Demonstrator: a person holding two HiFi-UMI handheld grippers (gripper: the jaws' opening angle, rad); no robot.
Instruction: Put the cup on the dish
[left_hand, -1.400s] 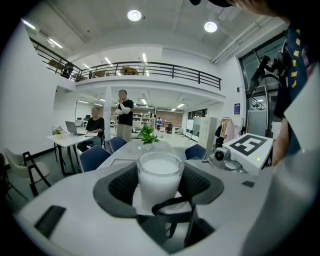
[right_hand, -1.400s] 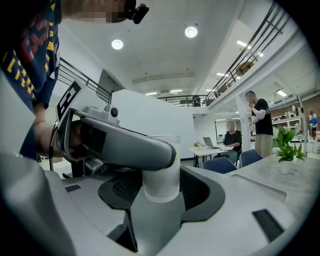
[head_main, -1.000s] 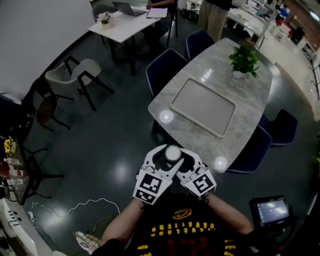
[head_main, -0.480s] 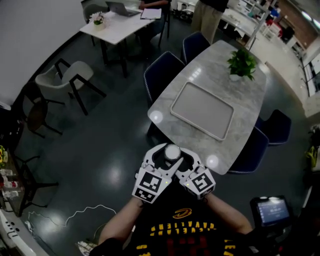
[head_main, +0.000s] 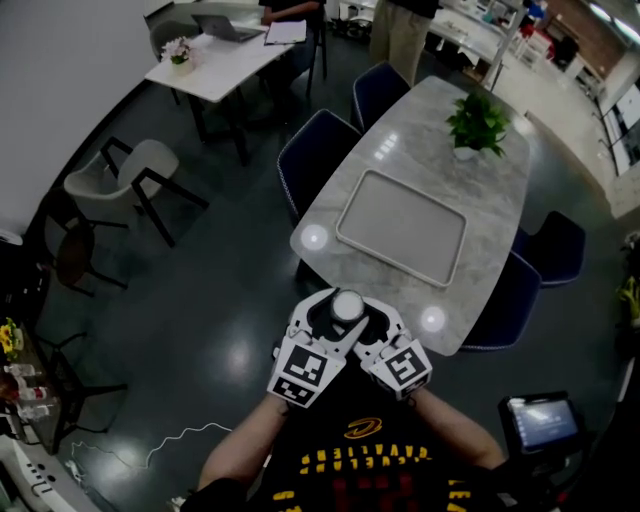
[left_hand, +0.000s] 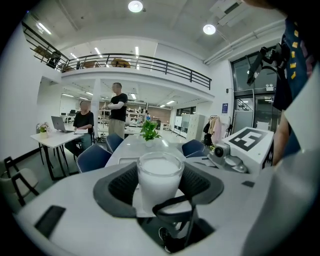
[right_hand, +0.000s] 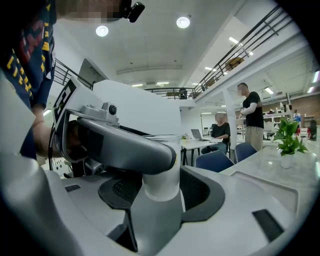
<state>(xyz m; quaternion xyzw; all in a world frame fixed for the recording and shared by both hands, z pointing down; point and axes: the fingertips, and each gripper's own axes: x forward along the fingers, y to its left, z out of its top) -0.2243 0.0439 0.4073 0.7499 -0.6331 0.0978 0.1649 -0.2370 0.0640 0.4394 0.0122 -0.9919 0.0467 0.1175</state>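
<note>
While the left claw (left_hand: 159, 174) grips the cup (head_main: 347, 305), table (head_main: 372, 290) edge sits near.

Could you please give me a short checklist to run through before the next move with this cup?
1. Cup between the left claw pads: ok.
2. Right claw gripping it too: ok.
3. Cup upright, white filling below the rim: ok.
4. Dish bare: ok.
5. Cup above the dish: not ok, it hangs by the near end of the table, short of the dish.
6. Plant clear of the dish: ok.
</note>
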